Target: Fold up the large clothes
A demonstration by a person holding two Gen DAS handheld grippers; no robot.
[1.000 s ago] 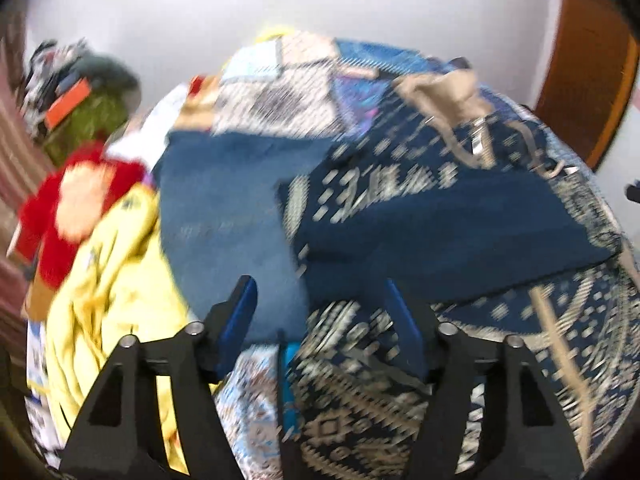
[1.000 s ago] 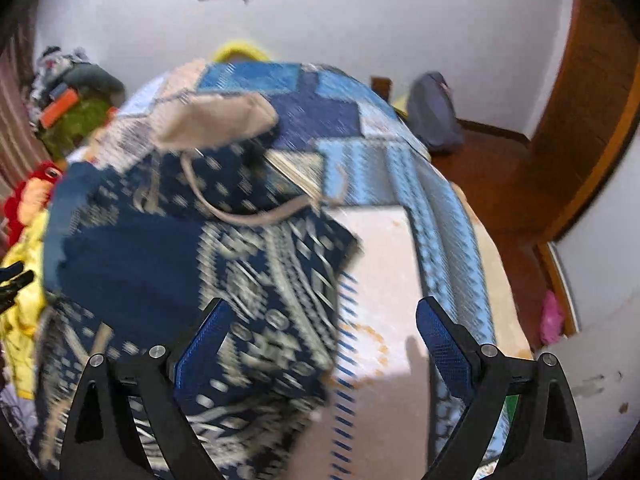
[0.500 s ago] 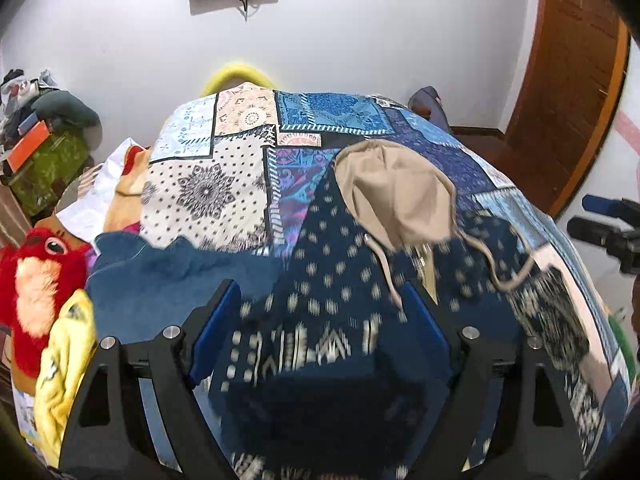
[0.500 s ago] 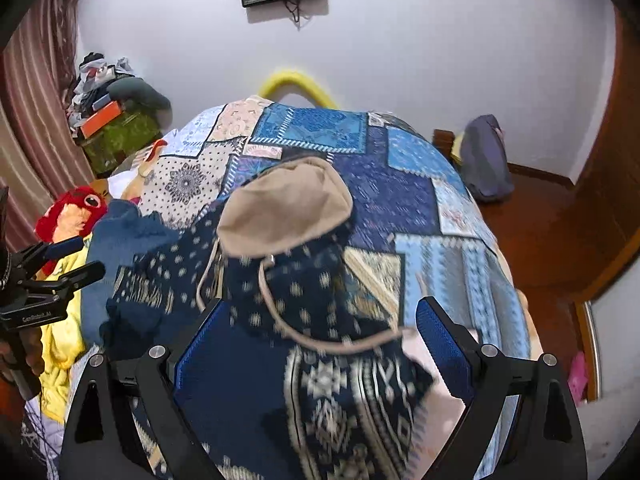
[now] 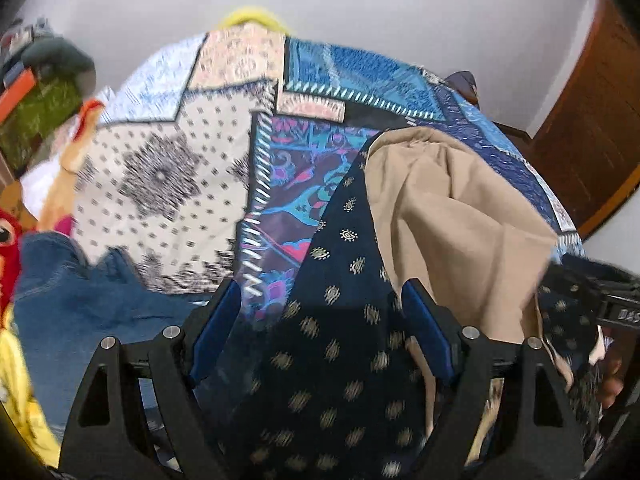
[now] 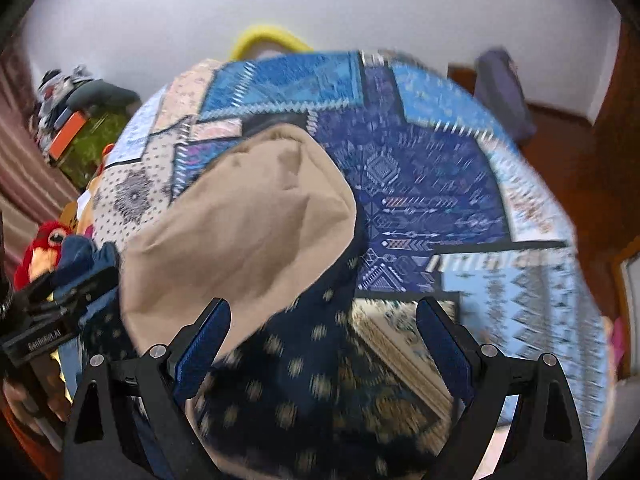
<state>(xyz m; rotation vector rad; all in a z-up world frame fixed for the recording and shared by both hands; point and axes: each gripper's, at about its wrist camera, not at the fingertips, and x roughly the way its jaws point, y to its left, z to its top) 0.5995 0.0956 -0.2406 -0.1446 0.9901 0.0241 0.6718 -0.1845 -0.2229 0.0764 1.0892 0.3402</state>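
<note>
A dark navy patterned hoodie with a tan-lined hood lies on the patchwork bedspread. My left gripper is open, its blue pads on either side of the navy cloth just left of the hood. My right gripper is open too, over the navy cloth at the near edge of the tan hood. Each gripper shows at the edge of the other's view: the right one and the left one.
A blue denim garment lies left of the hoodie, beside a red plush toy and yellow cloth. A clutter pile stands at the far left. A grey bag sits on the wooden floor, a door at the right.
Both grippers have moved forward and down toward the hood. The hood and navy cloth now fill the space between the fingers of each. Both stay open.
</note>
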